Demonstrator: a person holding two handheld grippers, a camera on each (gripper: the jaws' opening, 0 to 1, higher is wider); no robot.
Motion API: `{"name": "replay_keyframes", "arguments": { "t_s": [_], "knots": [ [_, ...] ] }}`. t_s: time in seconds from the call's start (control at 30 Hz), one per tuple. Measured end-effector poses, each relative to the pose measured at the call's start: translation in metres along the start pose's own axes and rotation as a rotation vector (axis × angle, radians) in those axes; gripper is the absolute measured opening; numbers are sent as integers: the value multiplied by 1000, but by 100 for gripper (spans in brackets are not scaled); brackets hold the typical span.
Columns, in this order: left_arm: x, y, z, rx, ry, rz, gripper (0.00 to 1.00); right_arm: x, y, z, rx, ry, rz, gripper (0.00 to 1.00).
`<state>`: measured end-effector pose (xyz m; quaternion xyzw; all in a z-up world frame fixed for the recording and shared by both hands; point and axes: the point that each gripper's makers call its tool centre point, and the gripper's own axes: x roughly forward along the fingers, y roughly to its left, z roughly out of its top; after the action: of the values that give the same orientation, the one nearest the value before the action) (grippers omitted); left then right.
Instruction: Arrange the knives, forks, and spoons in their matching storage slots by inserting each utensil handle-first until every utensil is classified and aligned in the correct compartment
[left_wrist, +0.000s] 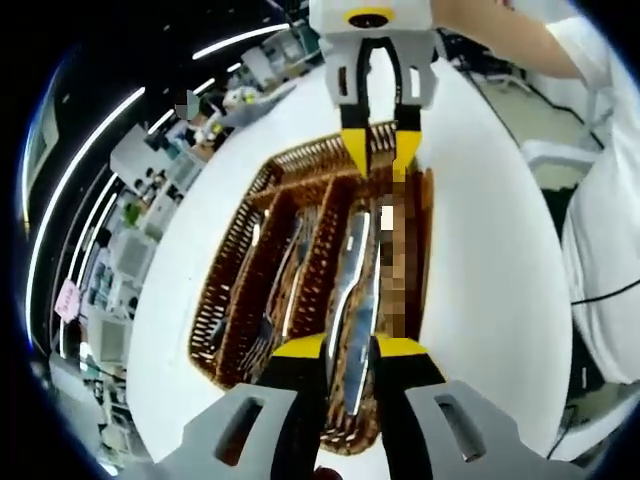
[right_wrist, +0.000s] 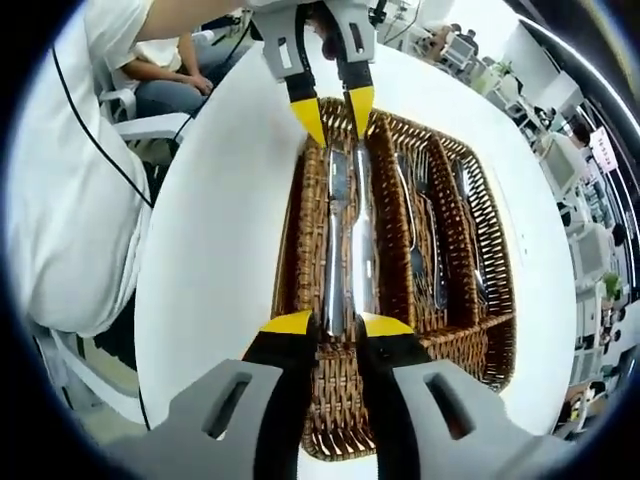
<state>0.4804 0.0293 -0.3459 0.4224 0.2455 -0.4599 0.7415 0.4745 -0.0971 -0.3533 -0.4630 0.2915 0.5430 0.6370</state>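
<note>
Knives (right_wrist: 345, 240): two, lying side by side lengthwise in one outer slot of the tray (right_wrist: 340, 420); in the left gripper view the same pair (left_wrist: 350, 300) lies in the slot nearest that gripper, part of it under a mosaic patch. Forks (right_wrist: 428, 225): in the next slot, tines visible, several overlapping, count not clear. Spoons (right_wrist: 470, 215): apparently in the far long slot, too small to confirm. Tray: brown woven wicker, three long slots plus one short cross compartment at an end, set on a white round table (right_wrist: 220, 230). Left gripper (left_wrist: 350, 346): yellow-tipped jaws apart, poised over one end of the knife slot, straddling the knives without a visible grip. Right gripper (right_wrist: 337, 324): jaws likewise apart, over the opposite end of the same slot, knife ends lying between the tips; whether the tips touch metal cannot be told. Each gripper appears in the other's view at the top, pointing back along the knife slot. Surroundings: a person in a white top seated beside the table; desks and equipment beyond. Step in hand, as judged: the sorting looks done, with no utensil seen loose on the table, and the work is on squaring up the knives. Next move calls for light, opposed nudges from both ends to bring the two knives parallel and even, without lifting them or shifting the tray.
</note>
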Motion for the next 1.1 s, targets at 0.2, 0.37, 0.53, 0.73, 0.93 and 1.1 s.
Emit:
{"name": "replay_keyframes", "arguments": {
  "t_s": [0.2, 0.37, 0.53, 0.73, 0.93, 1.1],
  "knots": [
    [-8, -2, 4, 7, -2, 10, 15, -6, 5, 2, -8, 1, -11, 18],
    [-11, -10, 5, 9, -4, 16, 15, -10, 11, 1, -13, 7, -16, 18],
    [-15, -15, 7, 8, -7, 22, 15, -13, 15, 3, -17, 6, -21, 18],
    [-21, -19, 11, 15, -14, 32, 16, -16, 23, 3, -22, 9, -25, 18],
    [-28, -23, 15, 20, -25, 49, 16, -19, 31, 2, -24, 12, -30, 18],
    [-32, -26, 18, 25, -28, 57, 16, -20, 36, 2, -27, 16, -30, 18]
  ]
}}
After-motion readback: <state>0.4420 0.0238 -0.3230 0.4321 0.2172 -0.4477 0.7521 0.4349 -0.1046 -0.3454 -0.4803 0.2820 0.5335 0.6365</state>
